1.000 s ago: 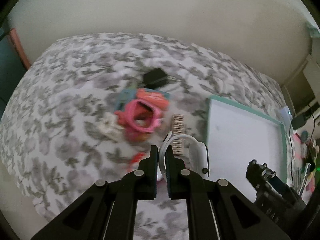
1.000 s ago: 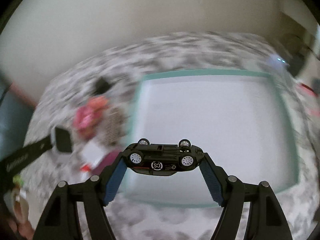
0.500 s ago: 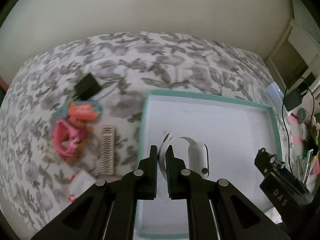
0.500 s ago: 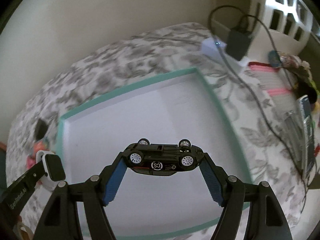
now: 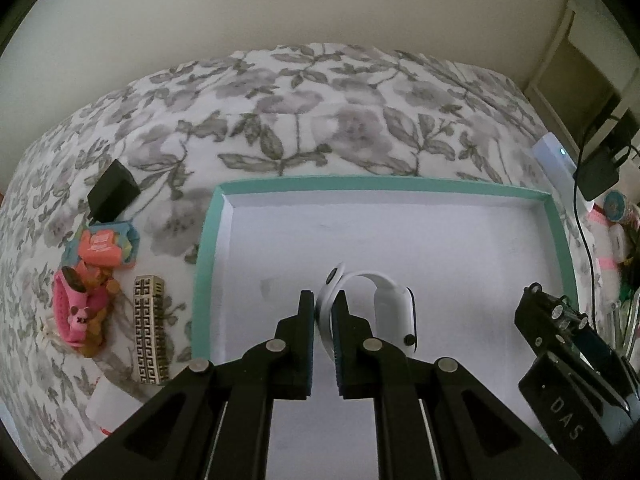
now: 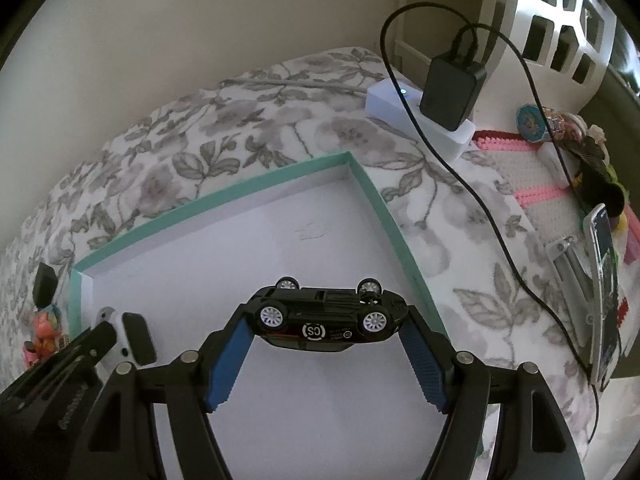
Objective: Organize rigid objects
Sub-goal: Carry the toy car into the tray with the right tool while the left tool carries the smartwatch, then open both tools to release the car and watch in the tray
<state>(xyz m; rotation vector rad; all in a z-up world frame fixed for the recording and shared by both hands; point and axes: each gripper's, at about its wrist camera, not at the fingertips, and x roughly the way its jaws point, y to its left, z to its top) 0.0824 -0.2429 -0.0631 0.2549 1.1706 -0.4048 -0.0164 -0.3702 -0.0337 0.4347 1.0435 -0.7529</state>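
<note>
A shallow white tray with a teal rim lies on a flowered bedspread. My left gripper is shut on the strap of a white smartwatch, which hangs over the tray's left part. In the right wrist view that watch shows at the lower left. My right gripper is shut on a black toy car, held by its nose and tail with the wheels facing me, above the tray's floor. In the left wrist view the right gripper's body is at the lower right.
Left of the tray lie a black adapter, an orange packet, a pink toy, a patterned comb-like bar and a white card. To the right are a power strip with charger, a trailing cable, a phone and clutter.
Both grippers have travelled right from the pile of small things to over the tray, each keeping its hold. The tray now fills the middle of both views.
</note>
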